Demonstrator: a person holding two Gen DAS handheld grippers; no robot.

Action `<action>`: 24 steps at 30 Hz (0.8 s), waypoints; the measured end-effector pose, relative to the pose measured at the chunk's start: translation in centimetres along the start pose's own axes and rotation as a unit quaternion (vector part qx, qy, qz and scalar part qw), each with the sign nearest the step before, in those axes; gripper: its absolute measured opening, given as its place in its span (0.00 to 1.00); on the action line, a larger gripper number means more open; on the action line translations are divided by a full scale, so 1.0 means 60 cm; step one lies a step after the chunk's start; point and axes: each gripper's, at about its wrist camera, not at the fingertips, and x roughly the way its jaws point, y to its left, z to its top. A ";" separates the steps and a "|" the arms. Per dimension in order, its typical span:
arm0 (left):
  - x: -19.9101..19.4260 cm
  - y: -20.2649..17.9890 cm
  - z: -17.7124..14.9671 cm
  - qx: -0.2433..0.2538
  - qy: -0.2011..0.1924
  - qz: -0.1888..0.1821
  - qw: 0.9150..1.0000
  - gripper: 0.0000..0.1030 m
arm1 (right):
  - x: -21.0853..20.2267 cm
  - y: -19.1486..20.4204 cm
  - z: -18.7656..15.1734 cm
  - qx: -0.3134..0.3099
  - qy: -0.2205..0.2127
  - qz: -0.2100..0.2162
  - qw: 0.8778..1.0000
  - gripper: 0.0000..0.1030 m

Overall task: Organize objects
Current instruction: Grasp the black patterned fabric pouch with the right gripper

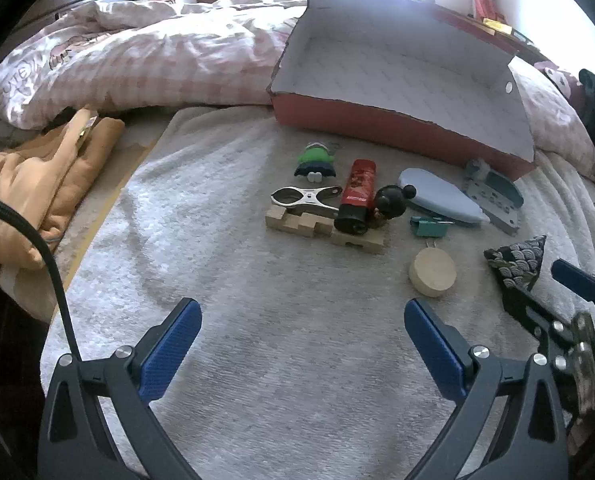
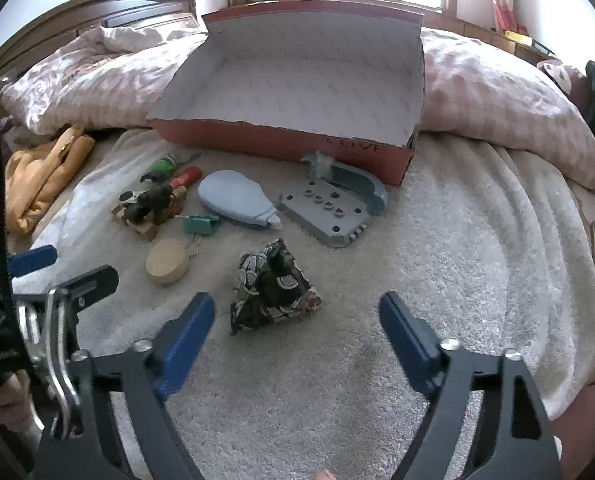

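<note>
Several small objects lie scattered on the white blanket (image 1: 257,360) of a bed, in front of an open red box (image 2: 281,142). Only the left wrist view shows the metal clip (image 1: 305,197) resting on the wooden block (image 1: 325,230) beside the red tube (image 1: 357,196); the right wrist view reveals the patterned pouch (image 2: 271,288) whole, just ahead of the right gripper (image 2: 297,320). A wooden disc (image 1: 432,273) sits near a green binder clip (image 1: 428,226). Both the left gripper (image 1: 302,322) and the right have jaws spread wide, holding nothing.
</note>
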 end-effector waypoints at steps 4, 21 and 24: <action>0.000 -0.008 -0.005 0.001 0.002 0.003 1.000 0.99 | 0.004 0.005 0.005 -0.004 0.003 0.008 1.000 0.69; -0.005 -0.029 -0.001 0.008 0.000 -0.008 1.000 0.98 | 0.017 0.007 0.009 -0.010 -0.001 0.001 1.000 0.39; -0.011 -0.036 0.000 0.016 -0.006 -0.018 1.000 0.98 | 0.009 -0.004 0.008 -0.008 -0.005 -0.007 1.000 0.39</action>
